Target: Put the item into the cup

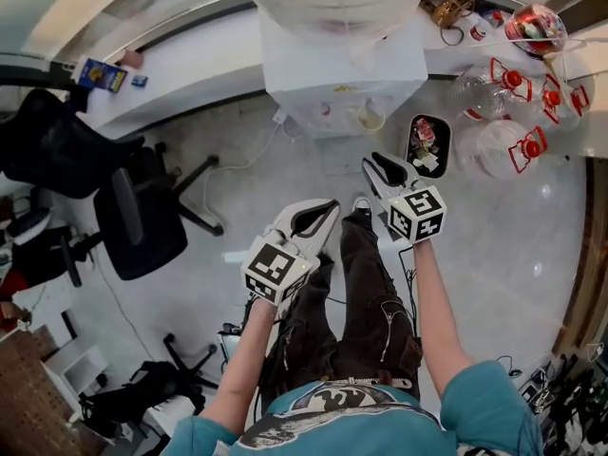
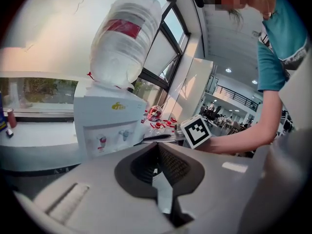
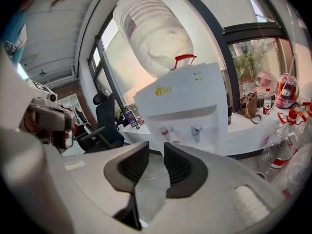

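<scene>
At lower centre the left gripper (image 1: 330,208) is hovering clenched on nothing, the right gripper (image 1: 370,163) released and empty, both facing the white water dispenser (image 1: 342,74) at upper centre, with a pale cup-like ring (image 1: 367,118) on its ledge and a black rubbish-filled bin (image 1: 409,150) beside it.

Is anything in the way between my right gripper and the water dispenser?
Nothing visible: only floor lies between the right gripper and the water dispenser. Its jaws stand apart, empty.

White water dispenser (image 1: 342,84); black office chair (image 1: 142,218); empty jugs (image 1: 499,147).
</scene>
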Tool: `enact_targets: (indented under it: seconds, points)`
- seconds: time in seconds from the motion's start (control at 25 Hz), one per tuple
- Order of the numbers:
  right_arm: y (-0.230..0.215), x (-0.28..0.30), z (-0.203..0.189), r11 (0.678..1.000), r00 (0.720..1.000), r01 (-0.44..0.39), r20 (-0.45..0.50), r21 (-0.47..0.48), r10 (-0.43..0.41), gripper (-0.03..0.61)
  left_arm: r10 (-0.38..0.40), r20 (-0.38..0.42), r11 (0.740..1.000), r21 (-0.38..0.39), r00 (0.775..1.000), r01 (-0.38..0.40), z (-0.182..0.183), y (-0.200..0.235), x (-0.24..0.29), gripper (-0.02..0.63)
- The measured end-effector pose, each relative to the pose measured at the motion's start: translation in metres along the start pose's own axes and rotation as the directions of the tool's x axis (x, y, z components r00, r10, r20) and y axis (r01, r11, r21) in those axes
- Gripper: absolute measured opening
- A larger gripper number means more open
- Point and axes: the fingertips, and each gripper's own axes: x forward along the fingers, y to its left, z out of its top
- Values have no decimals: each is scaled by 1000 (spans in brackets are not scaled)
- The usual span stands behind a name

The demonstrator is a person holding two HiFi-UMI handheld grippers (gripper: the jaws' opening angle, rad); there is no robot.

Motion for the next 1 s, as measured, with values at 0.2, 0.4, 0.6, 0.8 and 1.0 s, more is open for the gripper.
enact_targets:
  seconds: [0.2, 0.4, 0.6, 0.8, 1.0]
  points:
    - [40, -29, 17, 999, 999, -37, 25, -32, 38, 89, 7, 1, 1000, 14, 1000, -7, 10, -6, -12, 12]
    - [62, -65, 38, 997, 998, -22, 50, -81, 26, 84, -3, 61, 1000, -15, 998, 4, 25, -10, -32, 12]
    - [87, -96, 55, 995, 996, -21, 82, -96, 28, 81, -5, 58, 1000, 28, 998, 4, 31, -19, -53, 12]
    - [117, -117, 67, 996, 992, -21, 125, -84, 32, 81, -39, 75, 998, 58, 996, 35, 38, -37, -74, 12]
    - [154, -124, 84, 997, 983, -39, 174, -70, 51, 75, -59, 100, 996, 75, 993, 51, 46, -50, -104, 12]
